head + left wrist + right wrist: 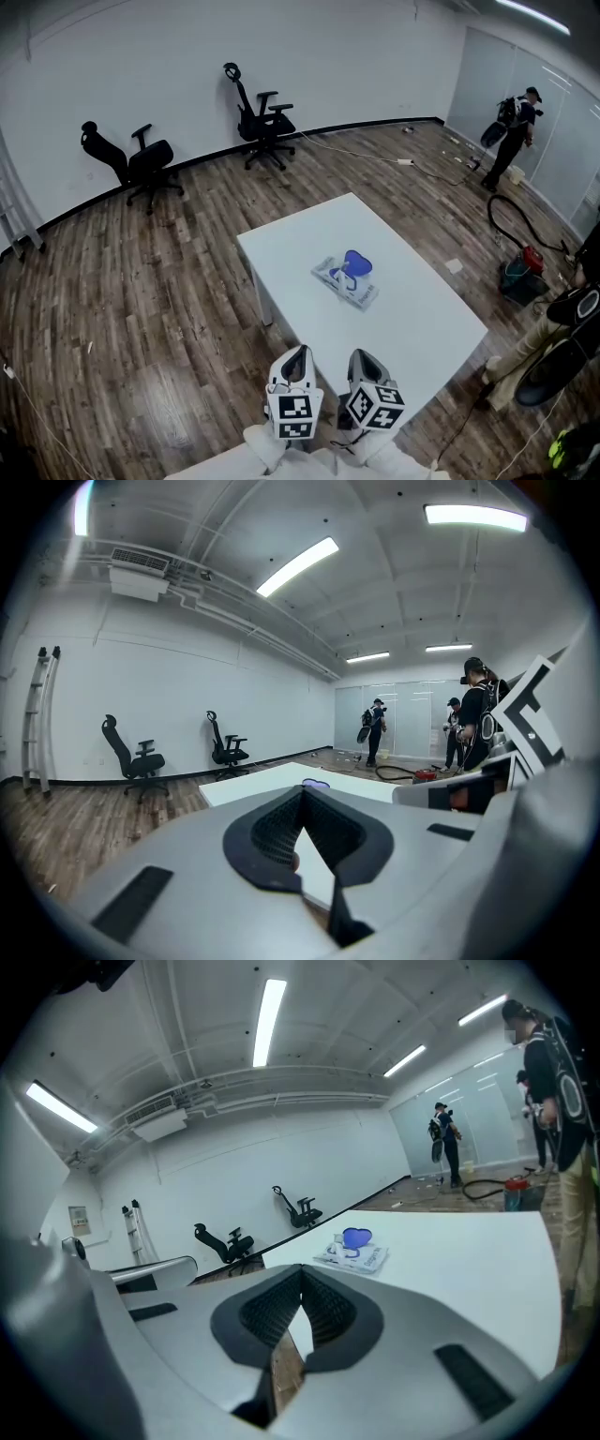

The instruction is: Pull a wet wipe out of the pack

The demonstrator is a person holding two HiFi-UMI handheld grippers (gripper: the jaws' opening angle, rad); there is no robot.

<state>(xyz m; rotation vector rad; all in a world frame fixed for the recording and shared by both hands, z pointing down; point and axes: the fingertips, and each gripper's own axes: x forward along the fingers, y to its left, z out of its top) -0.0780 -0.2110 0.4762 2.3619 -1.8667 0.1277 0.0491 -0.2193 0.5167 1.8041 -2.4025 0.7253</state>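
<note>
The wet wipe pack, flat and white with a blue heart-shaped lid standing up, lies near the middle of the white table. Both grippers hover at the table's near edge, well short of the pack. My left gripper has its jaws closed tip to tip with nothing between them. My right gripper is likewise shut and empty. The right gripper view looks past the right gripper to the pack ahead. Above the left gripper, only the lid's blue top shows.
Two black office chairs stand by the far wall on the wood floor. A person with a hose stands at the far right, near a red bucket. Another person's legs are close to the table's right side.
</note>
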